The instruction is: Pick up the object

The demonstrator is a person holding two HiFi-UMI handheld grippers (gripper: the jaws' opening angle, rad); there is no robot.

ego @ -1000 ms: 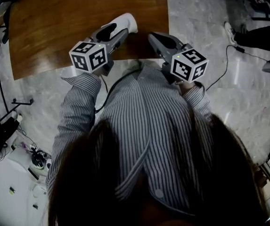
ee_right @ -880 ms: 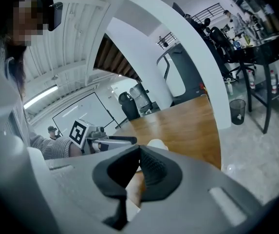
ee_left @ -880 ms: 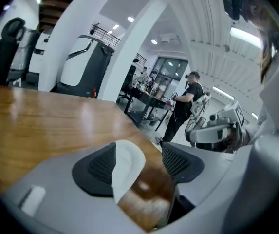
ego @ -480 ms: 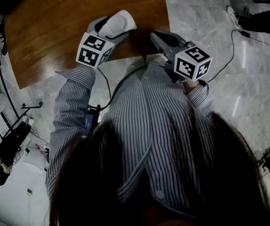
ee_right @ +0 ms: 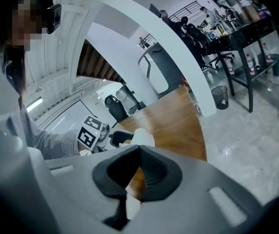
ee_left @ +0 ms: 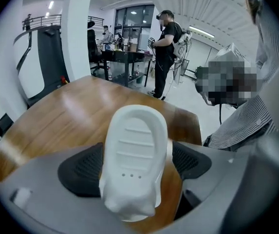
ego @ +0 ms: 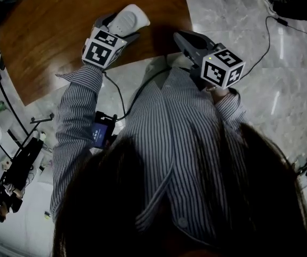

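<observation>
A: Left claw [ee_left: 137, 164]: jaws wide and opening. Between them is a white, ridged, sole-shaped moulded object [ee_left: 136, 130]. Its left flank sits against the left black pad [ee_left: 78, 169]. Bare wood shows between it and the right pad. We read that as no grip.

B: Agreed. Right claw [ee_right: 138, 172]?

A: Jaws closed tip to tip, nothing between them. It hangs off to the side, near the corner of the surface.

B: Where is the object, working outward from the left claw?

A: Over the brown wooden surface [ee_left: 51, 130], near the edge on our side. In the head view its rounded end sticks out beyond the jaws. Whether it lies on the wood or just above it, we cannot tell.

B: Progress?

A: We judge the pick-up not done. The left claw is placed round the object but not clamped on it. Left to do: close on both flanks, then lift it clear of the surface.
</observation>
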